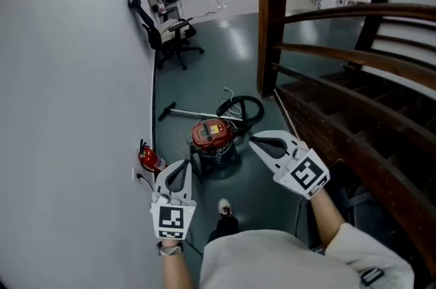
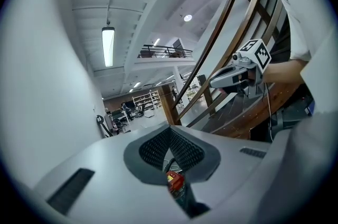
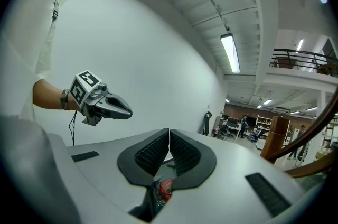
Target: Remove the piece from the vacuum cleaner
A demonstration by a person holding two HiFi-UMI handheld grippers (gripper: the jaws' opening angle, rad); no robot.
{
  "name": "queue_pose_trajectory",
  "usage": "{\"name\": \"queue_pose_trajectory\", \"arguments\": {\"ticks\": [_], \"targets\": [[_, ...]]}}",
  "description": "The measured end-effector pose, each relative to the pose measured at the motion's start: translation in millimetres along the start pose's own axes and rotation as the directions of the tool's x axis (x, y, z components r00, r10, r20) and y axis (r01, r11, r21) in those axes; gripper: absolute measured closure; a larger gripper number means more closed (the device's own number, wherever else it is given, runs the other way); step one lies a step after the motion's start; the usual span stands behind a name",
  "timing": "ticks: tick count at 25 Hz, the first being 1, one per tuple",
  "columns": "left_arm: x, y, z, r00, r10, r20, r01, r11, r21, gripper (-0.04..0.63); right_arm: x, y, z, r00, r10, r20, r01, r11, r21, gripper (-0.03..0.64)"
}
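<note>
A red-and-black canister vacuum cleaner stands on the dark floor ahead. Its black hose is coiled behind it, and a metal wand lies to the left. My left gripper is held in the air at the vacuum's left, shut and empty. My right gripper hovers at the vacuum's right, also shut with nothing in it. In the left gripper view the vacuum shows below the closed left gripper, with the right gripper across. In the right gripper view the vacuum peeks under the shut right gripper.
A white wall runs along the left, with a red fire extinguisher at its foot. A wooden staircase with a post and railings rises on the right. A black office chair stands further back. My shoe is just before the vacuum.
</note>
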State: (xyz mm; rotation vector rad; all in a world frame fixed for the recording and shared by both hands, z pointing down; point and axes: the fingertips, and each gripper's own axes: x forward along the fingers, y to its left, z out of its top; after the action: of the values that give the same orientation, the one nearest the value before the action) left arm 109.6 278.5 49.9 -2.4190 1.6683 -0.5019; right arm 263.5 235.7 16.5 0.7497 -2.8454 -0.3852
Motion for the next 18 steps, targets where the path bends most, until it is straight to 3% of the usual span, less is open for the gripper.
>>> {"name": "queue_pose_trajectory", "arguments": {"ticks": [6, 18], "targets": [[40, 35, -2, 1.0, -0.029, 0.007, 0.029, 1.0, -0.002, 0.595, 41, -27, 6, 1.0, 0.008, 0.027, -0.01, 0.998, 0.054, 0.588], [88, 99, -30, 0.998, -0.057, -0.034, 0.057, 0.998, -0.007, 0.595, 125, -46, -17, 0.995, 0.017, -0.1, -0.018, 1.0, -0.003, 0.588]]}}
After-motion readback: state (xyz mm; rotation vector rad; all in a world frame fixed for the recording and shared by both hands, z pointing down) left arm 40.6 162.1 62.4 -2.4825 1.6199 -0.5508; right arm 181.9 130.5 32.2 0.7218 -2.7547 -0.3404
